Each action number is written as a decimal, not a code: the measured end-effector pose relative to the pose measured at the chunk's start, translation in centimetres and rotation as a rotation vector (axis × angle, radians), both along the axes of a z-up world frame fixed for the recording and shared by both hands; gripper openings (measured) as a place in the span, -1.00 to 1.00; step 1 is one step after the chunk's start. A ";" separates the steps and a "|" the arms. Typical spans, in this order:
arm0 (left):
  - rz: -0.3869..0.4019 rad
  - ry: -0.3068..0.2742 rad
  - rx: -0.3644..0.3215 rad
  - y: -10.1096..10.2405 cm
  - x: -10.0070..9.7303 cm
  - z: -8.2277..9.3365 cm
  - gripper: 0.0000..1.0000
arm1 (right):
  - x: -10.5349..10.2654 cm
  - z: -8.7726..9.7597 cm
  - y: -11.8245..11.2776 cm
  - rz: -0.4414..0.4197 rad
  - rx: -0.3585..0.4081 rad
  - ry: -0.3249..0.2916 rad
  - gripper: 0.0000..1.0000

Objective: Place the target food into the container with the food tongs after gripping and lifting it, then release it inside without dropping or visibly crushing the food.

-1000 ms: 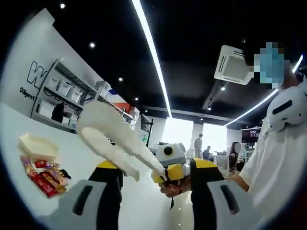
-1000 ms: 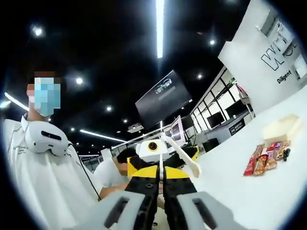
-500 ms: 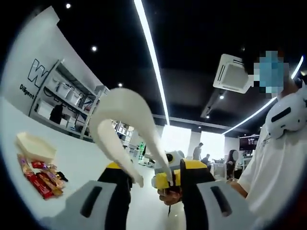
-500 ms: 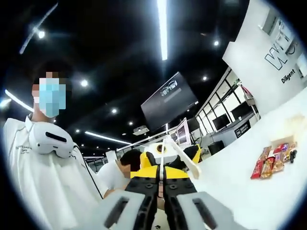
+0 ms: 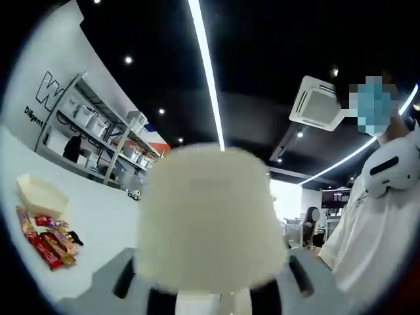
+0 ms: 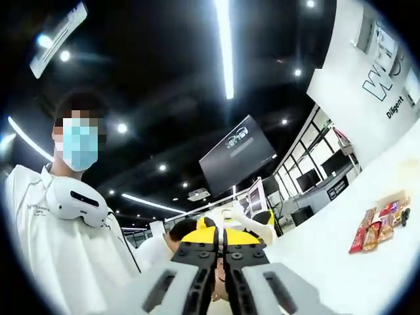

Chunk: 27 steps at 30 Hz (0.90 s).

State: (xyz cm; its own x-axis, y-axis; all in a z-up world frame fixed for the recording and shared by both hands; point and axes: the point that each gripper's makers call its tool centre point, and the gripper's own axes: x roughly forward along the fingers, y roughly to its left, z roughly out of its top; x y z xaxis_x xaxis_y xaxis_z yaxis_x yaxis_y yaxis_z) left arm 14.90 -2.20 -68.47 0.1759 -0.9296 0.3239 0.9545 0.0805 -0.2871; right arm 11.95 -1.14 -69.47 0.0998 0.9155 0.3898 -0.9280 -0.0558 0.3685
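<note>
In the left gripper view, the broad cream-white plastic head of the food tongs (image 5: pixel 205 223) sits very close to the lens, blurred, directly ahead of the left gripper (image 5: pixel 203 298) and covering most of its grey fingers (image 5: pixel 125 282); whether those fingers are apart or closed cannot be told. Off to the left of the fingers, on the white tabletop (image 5: pixel 98 216), lies a cluster of red and orange wrapped snack bars (image 5: pixel 46 237), and just beyond it stands the shallow cream-coloured container (image 5: pixel 41 195); the two are near each other, well apart from the tongs. To the right of the fingers stands a person in a white shirt (image 5: pixel 367 243). In the right gripper view, the right gripper (image 6: pixel 221 259) has its black fingers (image 6: pixel 197 262) drawn together on the thin white handle end of the tongs, whose arm runs forward past the fingertips. The snack bars (image 6: pixel 377 223) lie on the tabletop far to the right of these fingers.
</note>
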 end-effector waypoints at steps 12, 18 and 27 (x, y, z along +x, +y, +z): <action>-0.015 0.004 0.126 -0.2 -0.1 -1.5 -0.38 | -0.9 -2.8 1.0 0.001 -0.213 -0.045 -1.00; -0.033 0.003 0.179 -1.0 -0.4 -2.3 -0.39 | -1.6 -5.7 2.3 0.022 -0.460 -0.109 -1.00; -0.004 -0.018 0.177 -1.0 -0.1 -1.5 -0.28 | -1.5 -3.8 2.3 0.010 -0.284 -0.127 -1.00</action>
